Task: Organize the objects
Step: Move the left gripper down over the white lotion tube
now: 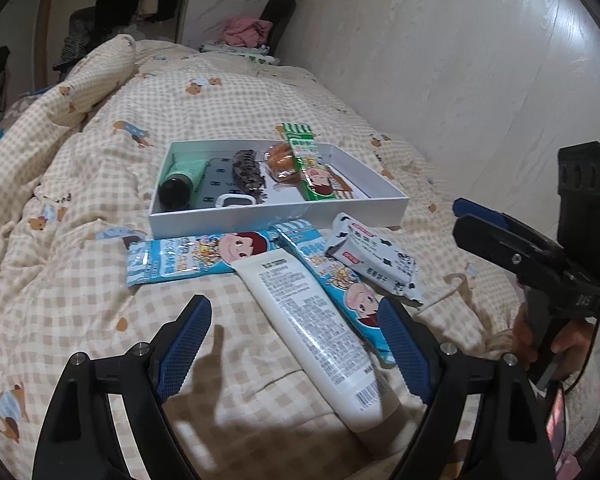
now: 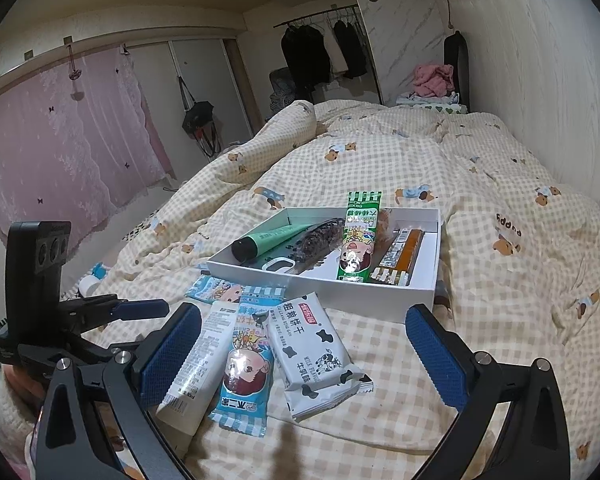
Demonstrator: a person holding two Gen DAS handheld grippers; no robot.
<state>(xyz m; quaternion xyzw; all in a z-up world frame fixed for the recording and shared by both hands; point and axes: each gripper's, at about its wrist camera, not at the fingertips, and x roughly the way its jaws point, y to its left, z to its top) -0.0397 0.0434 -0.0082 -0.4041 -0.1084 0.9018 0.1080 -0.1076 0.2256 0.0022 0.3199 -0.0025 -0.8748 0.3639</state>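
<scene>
A white box [image 1: 260,214] [image 2: 420,284] sits on the bed and holds a green tube [image 1: 180,180], a dark hair clip [image 1: 248,174], a green snack packet [image 1: 312,172] [image 2: 358,240] and other small items. In front of it lie a white tube [image 1: 308,328] [image 2: 198,356], two blue snack packets [image 1: 180,260] [image 2: 246,364] and a cow-print biscuit pack [image 1: 374,262] [image 2: 312,352]. My left gripper [image 1: 296,348] is open and empty, above the white tube. My right gripper [image 2: 304,356] is open and empty, above the biscuit pack.
The checked bear-print duvet [image 1: 100,160] covers the bed and bunches up at the left. A pale wall [image 1: 460,60] runs along the bed's right side. Pink clothes [image 2: 434,76] lie at the far end. A pink curtain [image 2: 60,132] hangs at the left.
</scene>
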